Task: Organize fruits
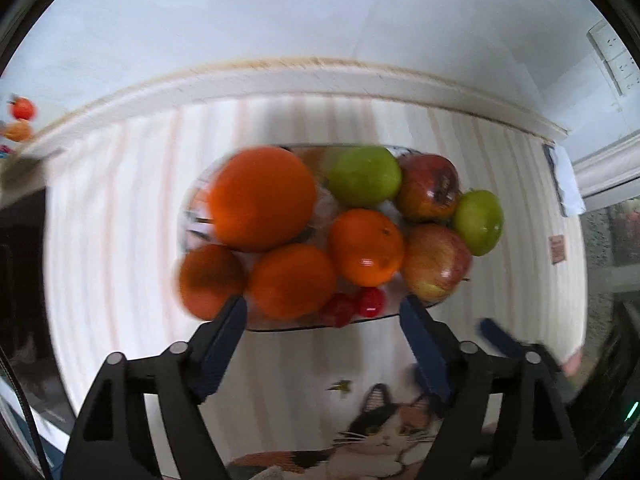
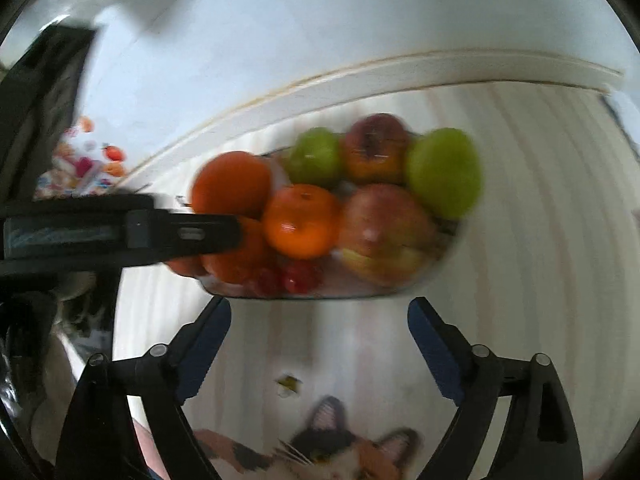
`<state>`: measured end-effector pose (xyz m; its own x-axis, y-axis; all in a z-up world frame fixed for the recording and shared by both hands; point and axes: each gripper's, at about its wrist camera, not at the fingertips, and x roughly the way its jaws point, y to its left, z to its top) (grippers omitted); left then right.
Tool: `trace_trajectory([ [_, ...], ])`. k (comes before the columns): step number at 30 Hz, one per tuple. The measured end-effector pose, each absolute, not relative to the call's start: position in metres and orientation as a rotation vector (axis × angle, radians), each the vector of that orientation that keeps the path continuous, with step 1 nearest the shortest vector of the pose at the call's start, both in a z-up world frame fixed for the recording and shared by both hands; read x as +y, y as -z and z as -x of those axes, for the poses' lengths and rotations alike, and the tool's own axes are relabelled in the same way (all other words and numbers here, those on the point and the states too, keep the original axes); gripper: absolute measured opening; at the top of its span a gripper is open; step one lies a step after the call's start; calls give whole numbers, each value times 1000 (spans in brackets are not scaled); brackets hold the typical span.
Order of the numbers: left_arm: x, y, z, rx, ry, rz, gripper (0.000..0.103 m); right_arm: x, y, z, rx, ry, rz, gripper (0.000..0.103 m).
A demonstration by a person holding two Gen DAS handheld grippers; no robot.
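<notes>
A glass bowl [image 1: 280, 326] [image 2: 440, 268] on a striped cloth holds several oranges [image 1: 262, 198] [image 2: 302, 226], two green apples [image 1: 366, 176] [image 2: 444, 172], two red apples [image 1: 436, 266] [image 2: 384, 232] and small red cherries [image 1: 370, 302] [image 2: 300, 278]. My left gripper [image 1: 323, 306] is open and empty, its fingertips just before the bowl's near rim. My right gripper [image 2: 320, 308] is open and empty, also just short of the bowl. The left gripper's body [image 2: 120, 234] reaches in from the left in the right wrist view. A right finger [image 1: 500, 334] shows in the left wrist view.
The striped cloth [image 1: 120, 220] has a cat picture [image 1: 380, 436] at its near end. A white ledge [image 1: 320, 76] and wall run behind the bowl. Colourful items [image 2: 84, 168] lie far left, with small orange things [image 1: 22, 118] there.
</notes>
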<state>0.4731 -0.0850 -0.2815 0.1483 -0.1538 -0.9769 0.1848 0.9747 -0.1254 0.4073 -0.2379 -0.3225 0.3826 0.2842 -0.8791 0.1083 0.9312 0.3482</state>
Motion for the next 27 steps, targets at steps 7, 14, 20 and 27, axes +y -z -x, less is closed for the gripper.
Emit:
trace_trajectory([
  [7,-57,266,-445,1309,111,-87,86,-270,302,-400,1213,31,-331,95],
  [14,-45,254,-417,1280,52,-42,86,-268,272,-392,1193,12,-239,98],
  [20,-37,220,-382,1201,22,-22,86,-262,243,-372,1160,-15,-200,98],
  [27,-29,163,-322,1071,7,-34,86,-250,183,-319,1071,-23,-161,98],
])
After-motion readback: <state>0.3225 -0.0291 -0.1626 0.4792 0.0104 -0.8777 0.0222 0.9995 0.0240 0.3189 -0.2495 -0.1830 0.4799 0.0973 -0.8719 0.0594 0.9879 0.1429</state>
